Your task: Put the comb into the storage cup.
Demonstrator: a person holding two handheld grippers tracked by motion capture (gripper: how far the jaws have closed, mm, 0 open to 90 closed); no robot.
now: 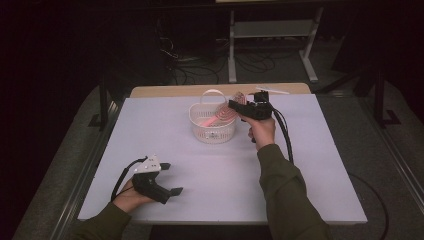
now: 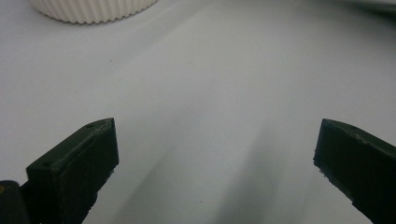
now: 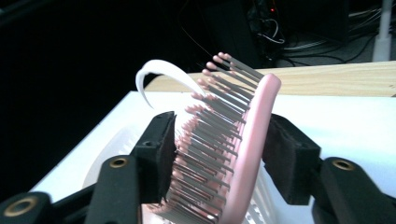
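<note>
Nearest the camera, the left hand-held gripper rests low over the bare worktop with its jaws spread wide and nothing between them. Farther back, the right hand-held gripper pinches the pink hairbrush across its bristled head. That head is raised above the rim of the white basket, while the handle slants down inside it. Judged from this, the grasp is complete and the brush is partly inside. Remaining work: lower the brush fully into the basket or lift it clear, then release it.
</note>
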